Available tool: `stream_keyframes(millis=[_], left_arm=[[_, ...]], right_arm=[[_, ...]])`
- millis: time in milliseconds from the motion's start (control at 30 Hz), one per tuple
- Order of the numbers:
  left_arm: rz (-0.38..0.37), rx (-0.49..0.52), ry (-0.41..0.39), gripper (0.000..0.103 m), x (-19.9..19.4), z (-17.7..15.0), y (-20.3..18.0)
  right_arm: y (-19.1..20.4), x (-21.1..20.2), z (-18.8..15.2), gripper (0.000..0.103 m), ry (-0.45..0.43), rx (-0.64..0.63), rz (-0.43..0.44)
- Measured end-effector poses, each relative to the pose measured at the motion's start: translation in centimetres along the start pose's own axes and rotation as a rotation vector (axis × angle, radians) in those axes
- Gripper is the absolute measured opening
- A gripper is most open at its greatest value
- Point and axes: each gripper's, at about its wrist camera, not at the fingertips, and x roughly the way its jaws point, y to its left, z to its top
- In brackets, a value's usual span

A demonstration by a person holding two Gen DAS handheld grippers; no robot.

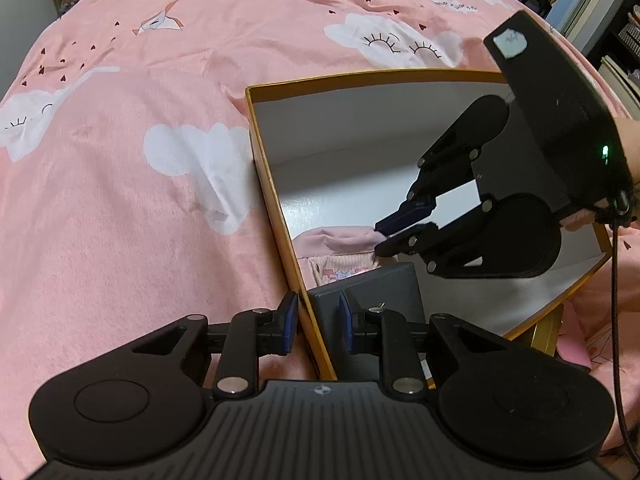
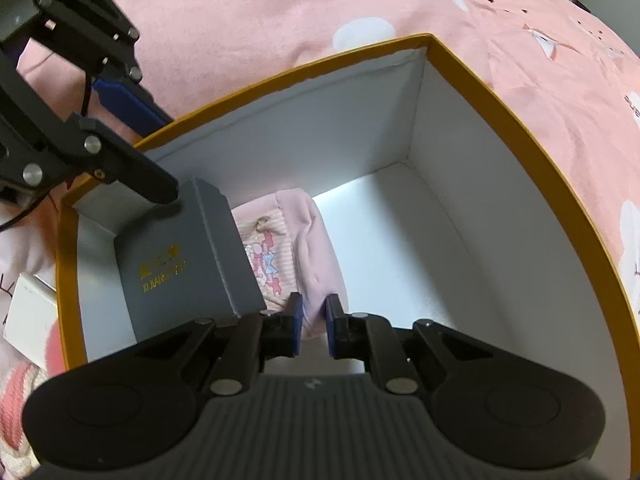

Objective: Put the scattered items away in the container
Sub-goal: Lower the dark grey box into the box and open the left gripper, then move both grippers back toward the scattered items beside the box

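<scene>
Inside the orange-rimmed box point(image 2: 520, 120) on the bed, a soft pink garment point(image 2: 320, 240) is pinched by the right gripper point(image 2: 313, 320); limp and light, it is best held at a fold. The box wall is straddled by the left gripper point(image 1: 318, 320), jaws spread, beside a stiff grey carton point(image 2: 180, 256).

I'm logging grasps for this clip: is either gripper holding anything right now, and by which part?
The right gripper pinches the pink cloth at its near folded edge, inside the box. The left gripper straddles the box wall, apparently gripping nothing.
</scene>
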Motion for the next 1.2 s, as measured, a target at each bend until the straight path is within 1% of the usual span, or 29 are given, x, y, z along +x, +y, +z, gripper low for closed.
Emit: stream_keyframes(millis=[67, 167, 300, 333, 400, 500, 533, 567, 633, 800, 900, 1100, 1200], left_arm=[[0.02, 0.008, -0.011, 0.025, -0.3, -0.2, -0.2], [0.028, 0.008, -0.028, 0.025, -1.1, -0.4, -0.4], [0.049, 0.02, -0.043, 0.026, -2.1, -1.0, -1.0], [0.055, 0.021, -0.048, 0.026, -2.3, -1.2, -1.2], [0.066, 0.03, -0.063, 0.027, -2.8, -1.5, -1.7], [0.081, 0.041, -0.099, 0.032, -3.8, -2.2, -2.5], [0.087, 0.042, -0.113, 0.034, -4.1, -2.4, -2.7], [0.092, 0.044, -0.127, 0.034, -4.5, -2.6, -3.0], [0.096, 0.059, -0.155, 0.035, -5.4, -3.1, -3.5], [0.068, 0.08, -0.181, 0.035, -6.8, -4.5, -5.0], [0.057, 0.072, -0.192, 0.035, -7.4, -5.3, -5.6], [0.01, 0.024, -0.159, 0.035, -7.2, -7.4, -6.2], [-0.024, 0.02, -0.144, 0.035, -6.8, -8.6, -6.9]], right_arm=[[-0.4, -0.4, 0.0, 0.017, -0.003, 0.03, -0.007], [-0.6, -1.2, -0.2, 0.019, -0.015, 0.052, -0.023], [-0.1, -2.6, -0.5, 0.019, -0.032, 0.049, -0.043], [0.1, -2.9, -0.6, 0.021, -0.036, 0.047, -0.052], [0.9, -3.6, -0.7, 0.022, -0.052, 0.041, -0.075], [2.3, -5.0, -1.0, 0.022, -0.108, 0.054, -0.101], [2.8, -5.5, -1.2, 0.023, -0.132, 0.063, -0.104], [3.2, -5.8, -1.6, 0.027, -0.158, 0.072, -0.111], [3.8, -6.7, -1.9, 0.029, -0.197, 0.086, -0.135], [6.0, -9.5, -3.4, 0.029, -0.29, 0.118, -0.183], [7.3, -10.9, -4.6, 0.033, -0.338, 0.147, -0.197], [10.6, -12.4, -8.3, 0.035, -0.387, 0.219, -0.256], [11.7, -12.2, -10.5, 0.035, -0.392, 0.301, -0.245]])
